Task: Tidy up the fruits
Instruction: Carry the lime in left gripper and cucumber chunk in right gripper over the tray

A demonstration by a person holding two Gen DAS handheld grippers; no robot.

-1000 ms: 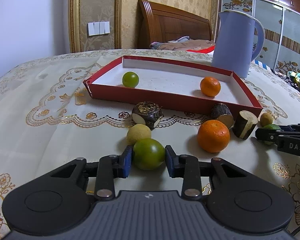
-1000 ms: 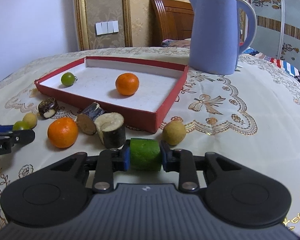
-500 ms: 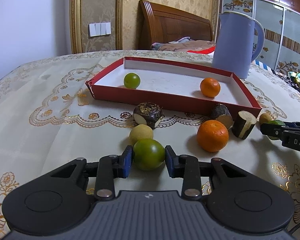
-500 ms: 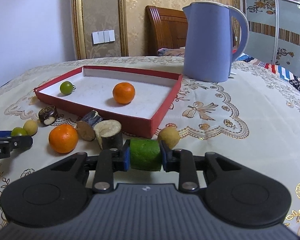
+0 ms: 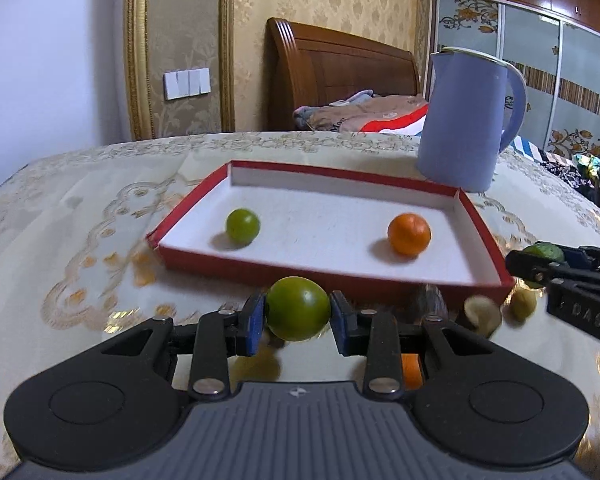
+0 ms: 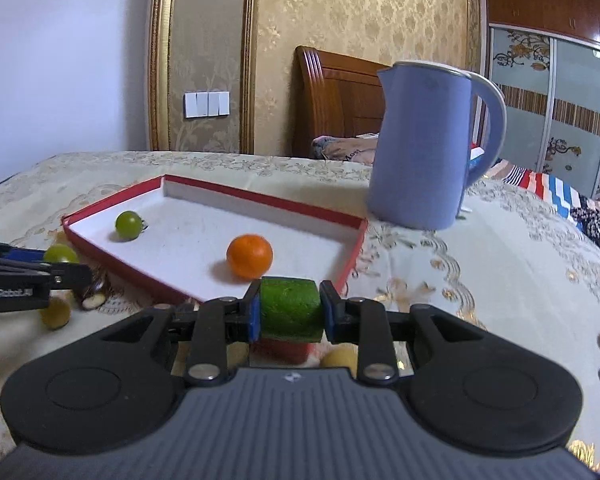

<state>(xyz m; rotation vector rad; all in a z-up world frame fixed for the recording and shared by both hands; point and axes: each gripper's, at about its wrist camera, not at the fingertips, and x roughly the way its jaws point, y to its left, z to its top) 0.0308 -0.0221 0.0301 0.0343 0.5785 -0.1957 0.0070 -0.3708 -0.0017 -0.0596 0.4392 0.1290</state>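
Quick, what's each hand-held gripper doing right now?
Left hand-held gripper: closed on round green fruit.
Right hand-held gripper: closed on green cut chunk.

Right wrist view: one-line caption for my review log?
Right gripper clamps a green fruit chunk before the red tray holding an orange and green fruit.

Black claw (image 5: 298,322) — blue pads (image 5: 256,326), silver screws, ribbed grey body.
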